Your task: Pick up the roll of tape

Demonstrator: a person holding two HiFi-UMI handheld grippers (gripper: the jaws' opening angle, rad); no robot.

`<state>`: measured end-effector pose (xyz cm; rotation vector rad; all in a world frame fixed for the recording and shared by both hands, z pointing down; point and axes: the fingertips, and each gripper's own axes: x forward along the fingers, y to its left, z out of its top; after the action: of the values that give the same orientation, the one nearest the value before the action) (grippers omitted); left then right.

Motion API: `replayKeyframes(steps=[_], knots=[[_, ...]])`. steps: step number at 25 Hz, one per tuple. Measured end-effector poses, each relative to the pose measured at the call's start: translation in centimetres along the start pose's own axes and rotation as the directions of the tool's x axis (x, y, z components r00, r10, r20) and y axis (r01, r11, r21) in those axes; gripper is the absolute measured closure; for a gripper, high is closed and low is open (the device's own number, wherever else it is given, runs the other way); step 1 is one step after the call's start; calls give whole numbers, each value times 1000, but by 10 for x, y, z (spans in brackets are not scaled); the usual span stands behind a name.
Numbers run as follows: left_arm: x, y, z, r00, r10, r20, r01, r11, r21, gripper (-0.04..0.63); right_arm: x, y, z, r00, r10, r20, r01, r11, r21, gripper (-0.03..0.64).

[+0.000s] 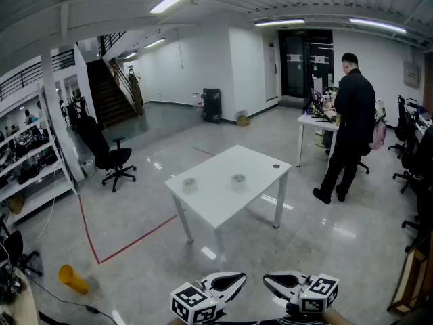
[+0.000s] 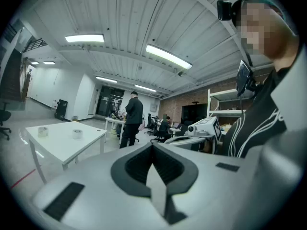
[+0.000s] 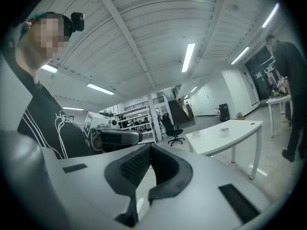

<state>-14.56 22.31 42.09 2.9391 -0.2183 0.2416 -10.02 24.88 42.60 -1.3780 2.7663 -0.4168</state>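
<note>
Floor: we stand on a glossy grey hall floor (image 1: 155, 124), with a thin red line (image 1: 128, 244) marked on it to the left of the table.
Stairs: a dark staircase (image 1: 111, 99) rises at the far left wall.
Shelving: a white metal shelving rack (image 1: 27, 164) loaded with dark gear runs along our left side.
Table: a white rectangular table (image 1: 223, 205) on white legs stands in the middle of the hall, well ahead of us.
Person: a person in black clothes (image 1: 352, 114) stands at the far right with their back to us, at a white desk (image 1: 308, 119).
Chair: a black swivel office chair (image 1: 108, 156) sits between the rack and the table.
Left gripper: we hold the pale grey left gripper (image 2: 153, 152) low at the bottom of the head view. Its own view shows the black ribbed pads pressed together, clenched on nothing.
Right gripper: the pale grey right gripper (image 3: 150, 152) sits just beside the left one, their tips near each other but apart. Its jaws are likewise clenched with nothing between them.
Yellow thing: a yellow object (image 1: 72, 279) lies on the floor at the lower left; we cannot tell what it is.
Tape: the left roll of pale tape (image 1: 189, 184) and the right roll of pale tape (image 1: 238, 181) lie flat on the tabletop, apart from each other. Both are well away from our grippers.
Disc: a small dark round thing (image 1: 276, 166) rests near the table's far right corner.
</note>
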Motion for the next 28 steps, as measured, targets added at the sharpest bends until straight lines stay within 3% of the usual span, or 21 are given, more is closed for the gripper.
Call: replayKeyframes(steps=[7, 19, 28], knots=[[-4, -4, 5, 1000, 4, 15, -4, 1000, -22, 592, 3, 3, -2, 1000, 7, -11, -7, 1000, -5, 604], [-9, 29, 1, 997, 41, 61, -37, 997, -70, 592, 22, -11, 2, 1000, -4, -19, 4, 1000, -4, 603], [75, 77, -11, 999, -11, 42, 18, 987, -159, 592, 22, -90, -6, 997, -15, -75, 20, 998, 63, 603]])
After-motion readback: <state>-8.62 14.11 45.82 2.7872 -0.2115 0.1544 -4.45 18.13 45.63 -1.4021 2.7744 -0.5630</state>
